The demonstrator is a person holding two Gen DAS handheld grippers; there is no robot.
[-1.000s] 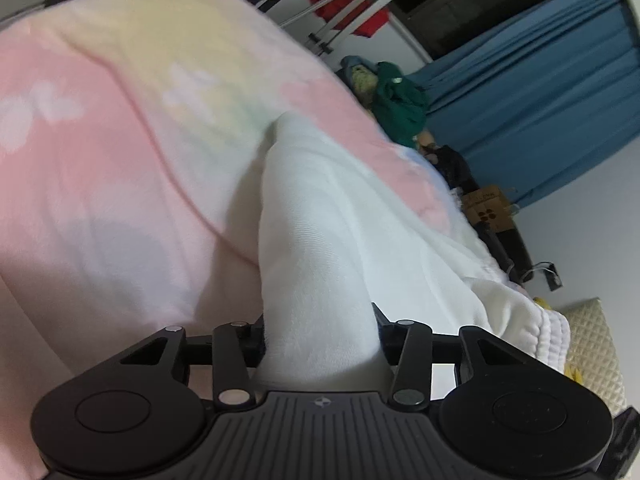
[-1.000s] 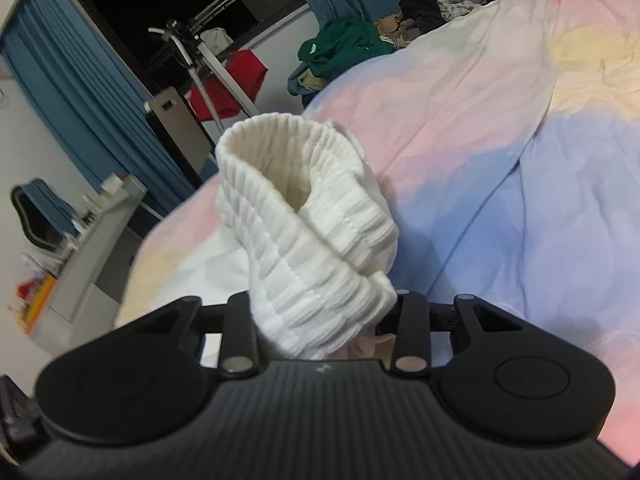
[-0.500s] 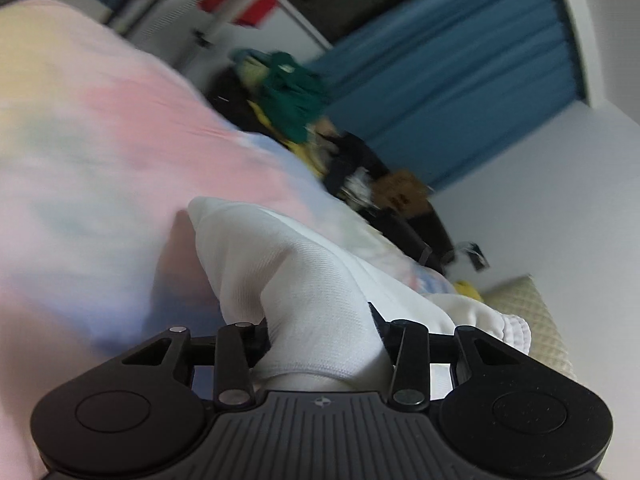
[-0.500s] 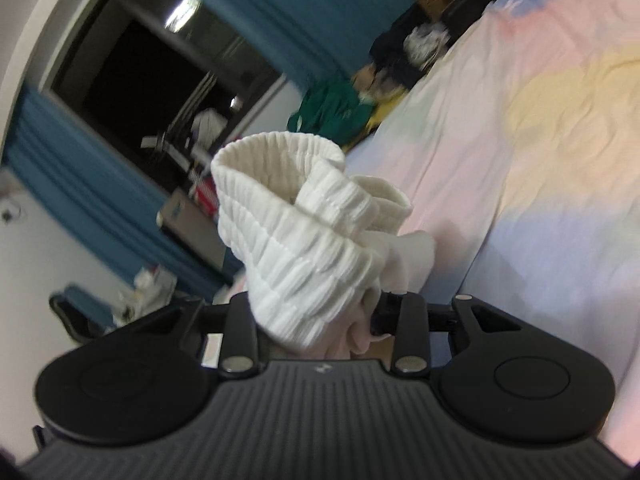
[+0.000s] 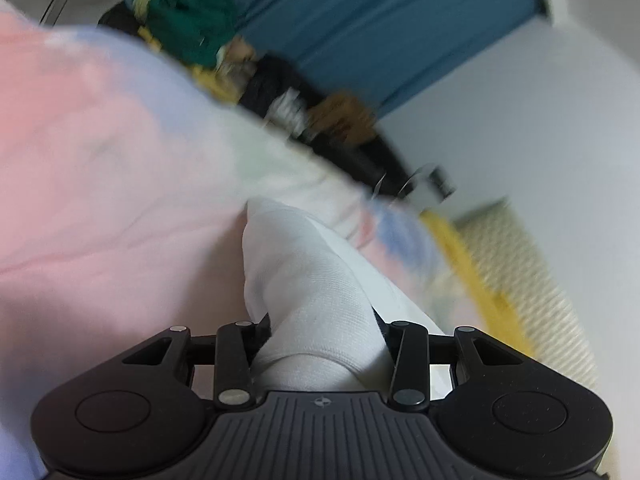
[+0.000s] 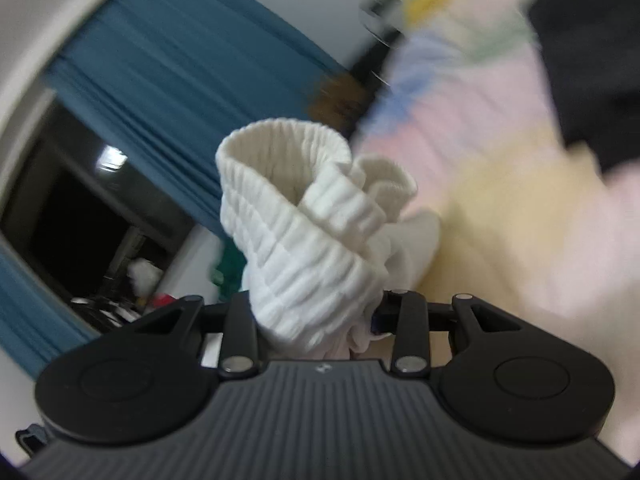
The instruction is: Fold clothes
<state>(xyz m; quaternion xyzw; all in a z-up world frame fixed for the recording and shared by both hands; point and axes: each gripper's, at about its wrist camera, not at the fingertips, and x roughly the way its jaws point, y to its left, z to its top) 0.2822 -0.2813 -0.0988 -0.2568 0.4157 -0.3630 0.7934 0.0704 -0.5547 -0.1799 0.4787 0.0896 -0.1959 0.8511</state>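
A white garment fills the middle of the left wrist view, its smooth knit bunched between the jaws of my left gripper, which is shut on it. In the right wrist view the same garment's ribbed white cuff or waistband stands up in a ruffled loop, and my right gripper is shut on it. The fingertips of both grippers are hidden under the fabric. Below lies a pastel bedspread in pink, yellow and blue.
Blue curtains hang behind. A pile of clothes with a green item lies beyond the bed, beside a brown box. A quilted cream pillow sits right. A dark garment lies on the bedspread; a dark window is at left.
Both grippers have swung with the garment still held; the views have turned toward the curtains and wall. The bedspread has dropped lower in view and the frames are motion-blurred.
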